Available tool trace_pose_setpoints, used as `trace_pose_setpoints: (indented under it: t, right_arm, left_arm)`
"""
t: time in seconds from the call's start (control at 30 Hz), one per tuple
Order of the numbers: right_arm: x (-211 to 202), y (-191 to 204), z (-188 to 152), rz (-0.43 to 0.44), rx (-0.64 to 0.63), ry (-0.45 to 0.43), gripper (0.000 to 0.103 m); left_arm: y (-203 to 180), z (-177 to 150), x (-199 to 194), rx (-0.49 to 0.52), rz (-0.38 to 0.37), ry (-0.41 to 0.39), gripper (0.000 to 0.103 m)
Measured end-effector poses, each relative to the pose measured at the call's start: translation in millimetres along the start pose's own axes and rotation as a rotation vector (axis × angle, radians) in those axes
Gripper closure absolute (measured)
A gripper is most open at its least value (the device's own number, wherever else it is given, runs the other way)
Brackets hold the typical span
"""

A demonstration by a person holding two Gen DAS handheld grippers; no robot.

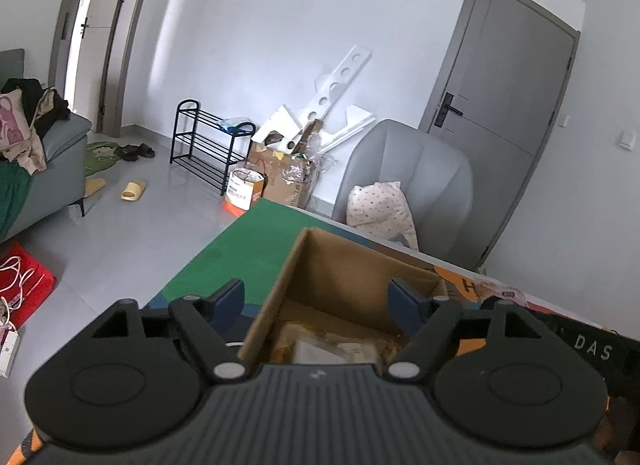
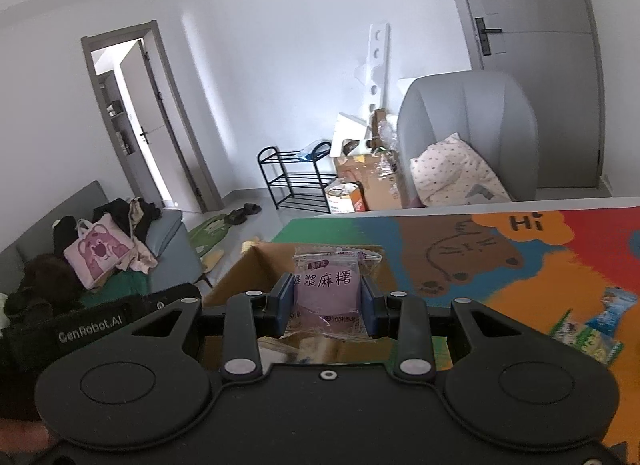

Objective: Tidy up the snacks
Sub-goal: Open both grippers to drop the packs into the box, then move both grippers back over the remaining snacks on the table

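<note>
Left hand-held gripper: jaws spread wide, nothing between the pads; poised over the open box, one finger outside its left wall, the other above its inside.
Right hand-held gripper: jaws narrowed onto a purple packet, pads pressing both its sides; packet upright, printed face toward the camera, held over the box mouth.
Box: brown cardboard, open-topped, on the table at 12 o'clock from both grippers; pale wrapped snacks lying on its bottom.
Table: covered by a bright mat in green, orange and red, with a brown bear drawing and "Hi".
Loose snacks: blue and green packets lying flat on the mat at 3 o'clock from the right gripper, well apart from the box.
Chair: grey, beyond the table's far edge at 1 o'clock, dotted pillow on its seat.
Shoe rack: black, by the far wall at 11 o'clock in the left view.
Sofa: grey, at 9 o'clock in the right view, piled with clothes and a pink bag.
</note>
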State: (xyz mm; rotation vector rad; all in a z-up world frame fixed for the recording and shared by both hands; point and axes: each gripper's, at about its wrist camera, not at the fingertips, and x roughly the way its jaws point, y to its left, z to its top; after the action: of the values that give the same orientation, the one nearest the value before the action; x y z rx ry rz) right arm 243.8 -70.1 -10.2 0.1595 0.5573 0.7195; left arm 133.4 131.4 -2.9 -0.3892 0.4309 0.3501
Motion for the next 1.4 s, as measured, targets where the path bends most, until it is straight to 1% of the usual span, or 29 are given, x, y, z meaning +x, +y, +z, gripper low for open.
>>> trace_pose_setpoints:
  t: [0.03, 0.07, 0.1, 0.17, 0.2, 0.27, 0.33, 0.43, 0.63, 0.7, 0.87, 1.0, 1.13, 1.4]
  right_arm:
    - [1.2, 0.9, 0.4, 0.023, 0.007, -0.001, 0.067]
    - [0.7, 1.2, 1.0, 0.033, 0.019, -0.005, 0.059]
    - [0.6, 1.6, 1.4, 0.027, 0.028, -0.01, 0.046]
    - [-3.0, 0.7, 1.2, 0.006, 0.034, -0.028, 0.033]
    - [-4.9, -1.0, 0.9, -0.004, 0.037, -0.031, 0.031]
    - [-8.2, -7.3, 0.5, -0.013, 0.054, -0.028, 0.03]
    - [-13.0, -14.3, -1.3, -0.032, 0.074, -0.025, 0.029]
    - [-20.7, -24.1, -4.4, -0.063, 0.085, -0.028, 0.023]
    - [-38.4, -45.2, -12.0, -0.116, 0.116, -0.028, 0.021]
    - [-45.0, -50.9, -13.6, -0.132, 0.122, -0.032, 0.019]
    - [-60.9, -68.2, -20.6, -0.178, 0.138, -0.032, 0.012]
    - [-73.5, -80.9, -26.6, -0.211, 0.146, -0.029, 0.009]
    - [-85.8, -95.6, -30.8, -0.237, 0.162, -0.03, 0.009]
    - [-106.7, -123.1, -37.8, -0.281, 0.189, -0.041, 0.008]
  left_arm:
    - [1.6, 0.4, -1.0, -0.002, 0.004, -0.001, 0.024]
    - [3.2, 0.9, -1.4, -0.002, 0.007, -0.002, 0.023]
    - [4.4, 1.1, -2.3, -0.003, 0.013, -0.004, 0.021]
    - [6.0, -0.1, -4.2, -0.004, 0.026, -0.006, 0.017]
    - [6.7, -0.6, -4.3, -0.004, 0.03, -0.007, 0.016]
    - [8.4, -0.5, -5.1, 0.001, 0.034, -0.003, 0.014]
    - [6.0, -1.1, -4.8, 0.01, 0.033, 0.001, 0.009]
    - [0.8, -4.4, -4.2, 0.025, 0.031, 0.013, 0.007]
    - [-17.3, -12.3, -6.3, 0.059, -0.005, 0.023, 0.002]
    - [-24.1, -14.8, -6.1, 0.071, -0.018, 0.029, 0.0]
    - [-39.8, -21.6, -3.7, 0.089, -0.064, 0.058, 0.0]
    - [-55.5, -29.3, -2.9, 0.092, -0.088, 0.076, 0.0]
    - [-74.2, -35.9, -2.9, 0.106, -0.12, 0.092, 0.0]
    - [-105.4, -49.8, -6.6, 0.162, -0.165, 0.089, 0.0]
